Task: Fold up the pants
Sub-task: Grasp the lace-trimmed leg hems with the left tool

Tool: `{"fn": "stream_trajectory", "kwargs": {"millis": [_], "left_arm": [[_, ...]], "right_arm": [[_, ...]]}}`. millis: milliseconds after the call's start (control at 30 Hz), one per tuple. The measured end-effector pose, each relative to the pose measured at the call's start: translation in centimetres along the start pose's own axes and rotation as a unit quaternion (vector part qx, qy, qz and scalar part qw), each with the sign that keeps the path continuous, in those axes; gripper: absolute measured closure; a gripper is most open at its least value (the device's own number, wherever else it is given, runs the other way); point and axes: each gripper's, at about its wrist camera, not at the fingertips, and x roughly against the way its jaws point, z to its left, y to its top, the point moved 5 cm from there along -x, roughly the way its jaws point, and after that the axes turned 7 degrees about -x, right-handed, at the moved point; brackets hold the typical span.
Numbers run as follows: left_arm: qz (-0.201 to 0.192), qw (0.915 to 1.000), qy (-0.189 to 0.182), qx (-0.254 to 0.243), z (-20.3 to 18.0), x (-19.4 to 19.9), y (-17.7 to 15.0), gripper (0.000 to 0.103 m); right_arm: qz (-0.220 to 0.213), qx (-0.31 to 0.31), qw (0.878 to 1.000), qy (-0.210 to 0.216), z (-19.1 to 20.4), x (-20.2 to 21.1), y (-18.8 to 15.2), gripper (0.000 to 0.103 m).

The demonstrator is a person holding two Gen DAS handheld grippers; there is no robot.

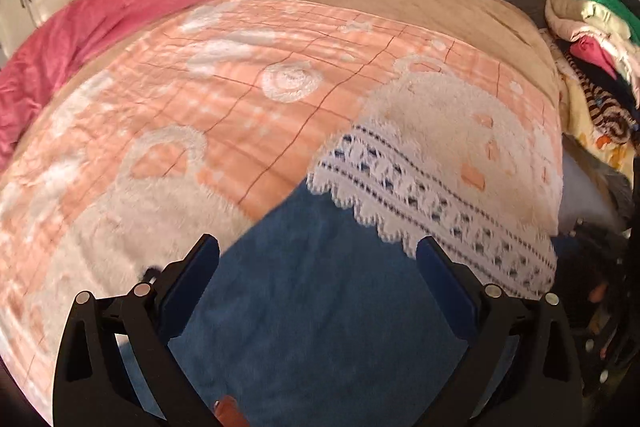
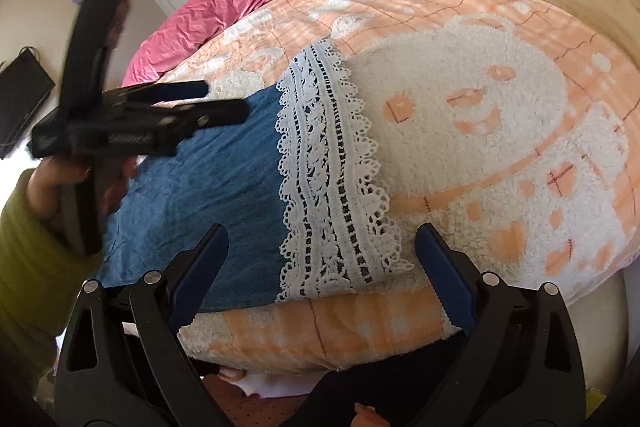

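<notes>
While above pants [image 1: 312, 307], both claws agape, empty.

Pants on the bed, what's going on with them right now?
A person holds a claw in each hand over the blue pants, which lie flat on the peach blanket, with the lace hem at one end. The left claw is open above the blue cloth; the right claw is open near the hem. Neither grips anything, and no fold shows yet.

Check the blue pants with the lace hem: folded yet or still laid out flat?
Cannot tell for sure. The pants lie flat on the blanket, lace hem spread out, but their waist end is out of view. Both tools are open, holding nothing.
</notes>
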Motion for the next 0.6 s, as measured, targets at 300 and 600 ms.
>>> {"fn": "stream_trajectory", "kwargs": {"millis": [300, 600], "left_arm": [[0.023, 0.9989, -0.041, -0.003, 2.5, -3.9, 1.6, 0.005], [0.011, 0.9960, -0.075, -0.048, 0.8, -4.8, 2.2, 0.037]], "right_arm": [[-0.009, -0.022, 1.000, 0.000, -0.5, -0.3, 0.4, 0.035], [-0.004, -0.021, 1.000, 0.004, -0.2, -0.7, 0.4, 0.048]]}}
